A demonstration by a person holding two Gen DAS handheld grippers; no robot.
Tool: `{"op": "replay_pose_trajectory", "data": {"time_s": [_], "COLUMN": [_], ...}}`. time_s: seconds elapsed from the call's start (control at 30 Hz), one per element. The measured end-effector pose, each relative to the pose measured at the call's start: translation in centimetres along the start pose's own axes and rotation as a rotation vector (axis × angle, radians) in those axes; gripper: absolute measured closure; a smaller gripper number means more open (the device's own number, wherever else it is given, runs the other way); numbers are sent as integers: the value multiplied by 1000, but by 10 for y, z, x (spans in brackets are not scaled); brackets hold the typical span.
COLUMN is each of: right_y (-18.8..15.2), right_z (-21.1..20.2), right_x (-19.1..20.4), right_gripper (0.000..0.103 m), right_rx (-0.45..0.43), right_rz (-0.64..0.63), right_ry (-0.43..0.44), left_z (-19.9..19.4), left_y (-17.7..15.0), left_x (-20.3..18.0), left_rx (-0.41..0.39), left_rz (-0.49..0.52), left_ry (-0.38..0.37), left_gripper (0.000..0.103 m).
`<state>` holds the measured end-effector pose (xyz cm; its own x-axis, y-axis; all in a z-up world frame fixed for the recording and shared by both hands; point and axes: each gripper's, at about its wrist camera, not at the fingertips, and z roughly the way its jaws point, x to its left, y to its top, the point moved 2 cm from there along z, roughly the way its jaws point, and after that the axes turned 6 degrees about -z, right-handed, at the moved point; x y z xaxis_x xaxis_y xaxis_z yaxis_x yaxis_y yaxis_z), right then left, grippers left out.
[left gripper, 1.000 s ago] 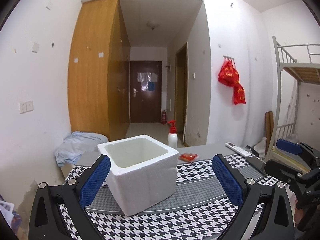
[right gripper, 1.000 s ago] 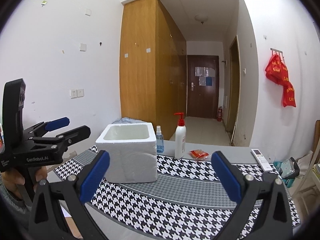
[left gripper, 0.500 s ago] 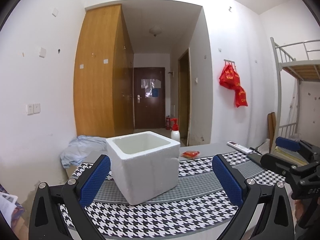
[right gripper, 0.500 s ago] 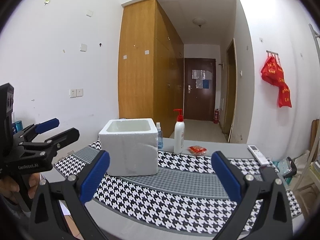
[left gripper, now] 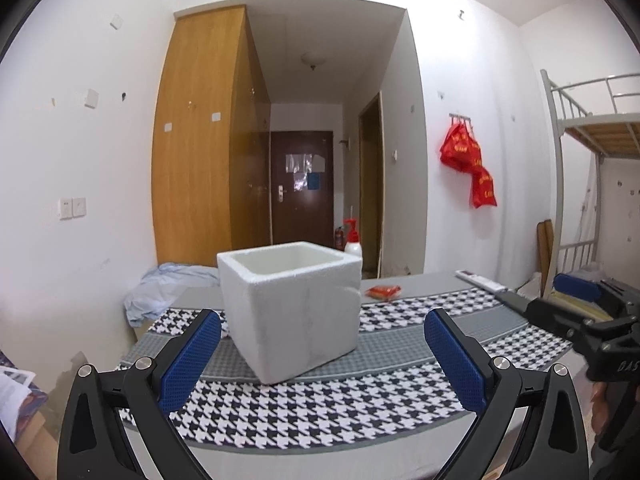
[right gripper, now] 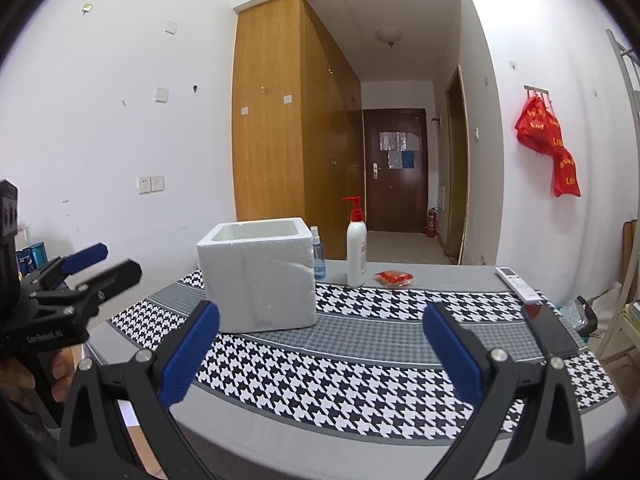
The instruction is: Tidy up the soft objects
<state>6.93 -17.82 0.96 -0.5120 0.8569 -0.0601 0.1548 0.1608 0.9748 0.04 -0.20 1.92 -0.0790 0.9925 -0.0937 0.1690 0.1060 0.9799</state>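
Observation:
A white foam box stands open-topped on the houndstooth cloth; it also shows in the right wrist view. A small red packet lies on the grey table behind it, also seen in the right wrist view. My left gripper is open and empty, held in front of the box. My right gripper is open and empty, above the cloth's near edge. Each gripper shows at the edge of the other's view.
A white pump bottle and a small blue spray bottle stand behind the box. A remote and a phone lie at the right. A light blue cloth heap lies at the table's far left.
Both grippers have pulled back and lowered, so the box and table look lower and farther in the views. Both stay open and empty.

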Motion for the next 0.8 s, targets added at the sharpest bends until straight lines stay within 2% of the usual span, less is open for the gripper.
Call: {"op": "replay_pose_trajectory", "data": {"time_s": [0.13,0.8], "right_y": [-7,-7], "right_z": [-2,1], "right_x": [-1,4], "right_gripper": [0,0], "right_rx": [0,20], "right_rz": [28,12], "right_ry": [24,17], "left_z": [1,-4], "left_y": [-5,-9], "left_x": [-1,-5], "left_rx": [14,22], "left_rz": [-9,8], "left_ry": [-6,-14], "left_gripper": [1,1]}}
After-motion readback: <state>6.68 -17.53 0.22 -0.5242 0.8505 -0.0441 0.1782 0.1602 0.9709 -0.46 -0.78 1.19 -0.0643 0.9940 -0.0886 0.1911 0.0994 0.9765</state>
